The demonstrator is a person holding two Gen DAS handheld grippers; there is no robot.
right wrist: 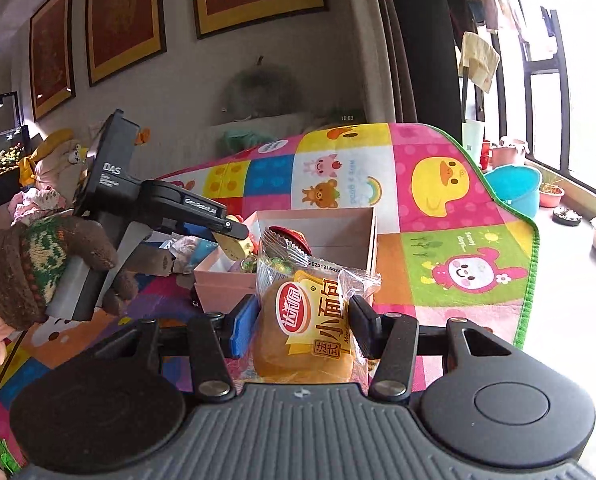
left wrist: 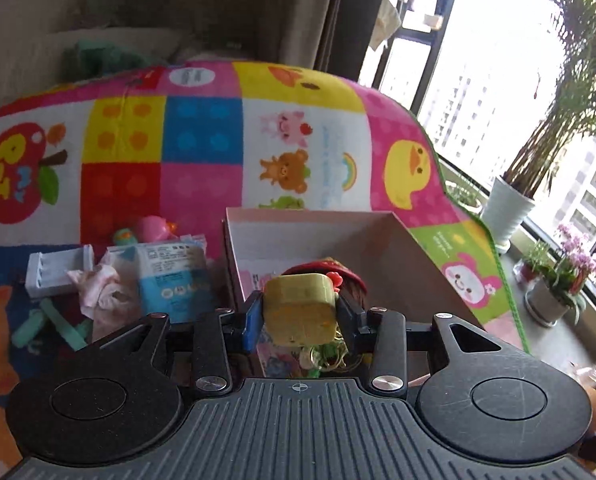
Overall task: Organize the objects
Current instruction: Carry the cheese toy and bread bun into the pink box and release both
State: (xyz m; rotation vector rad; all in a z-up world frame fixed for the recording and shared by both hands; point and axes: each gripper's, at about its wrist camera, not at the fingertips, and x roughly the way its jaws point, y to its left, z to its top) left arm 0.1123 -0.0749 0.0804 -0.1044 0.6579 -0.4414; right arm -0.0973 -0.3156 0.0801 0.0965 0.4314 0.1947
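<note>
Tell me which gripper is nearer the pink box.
Left. The left gripper, shut on a yellow toy, hangs over the pink box, seemingly inside its rim. The right gripper, holding a bread packet, sits outside the box's near wall.

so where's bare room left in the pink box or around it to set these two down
Pink box: the far end by its back wall looks bare; the near end is crowded with a red item and trinkets. Left of the box is cluttered: blue carton, crumpled tissue. The play mat right of the box is open.
</note>
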